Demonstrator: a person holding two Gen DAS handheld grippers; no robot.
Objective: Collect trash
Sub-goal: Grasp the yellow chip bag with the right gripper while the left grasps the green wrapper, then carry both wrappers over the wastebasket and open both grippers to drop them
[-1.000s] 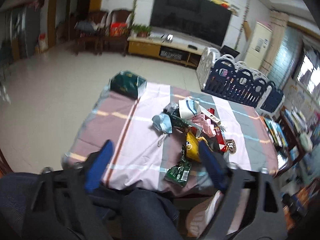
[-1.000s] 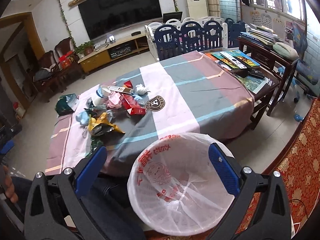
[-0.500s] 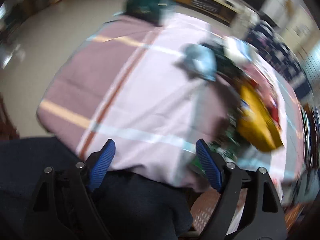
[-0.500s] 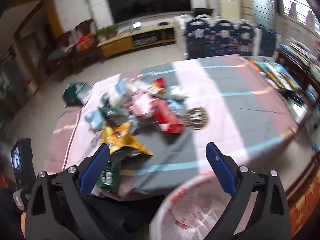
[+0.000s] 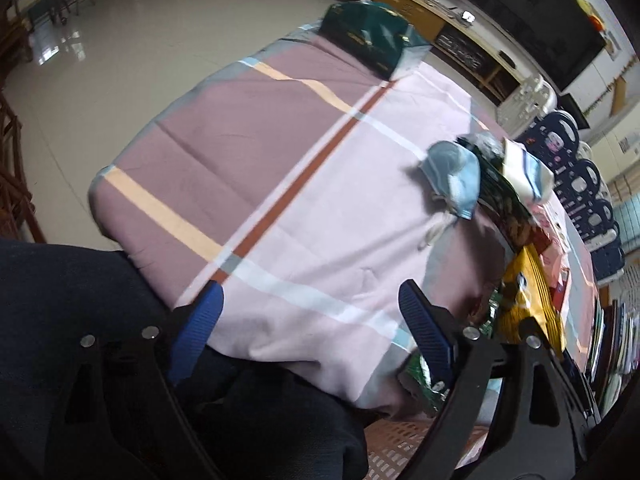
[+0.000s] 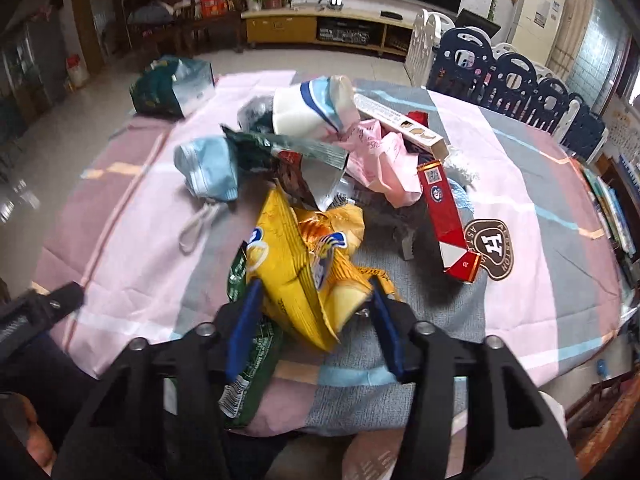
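Now two tools, one yellow bag [image 6: 304, 264] (pinched)

Brown badge [image 6: 490, 245] on the tablecloth: you can read a big "H" (ring lettering too blurred).
Red carton [image 6: 448, 220]: "20" at its near end.

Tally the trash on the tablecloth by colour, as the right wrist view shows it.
Yellow: 1, snack bag
Green: 3, wrapper, foil bag, crumpled bag
Blue: 1, face mask
Pink: 1, plastic bag
Red: 1, carton
White: 2, pouch, long box
Total: 9
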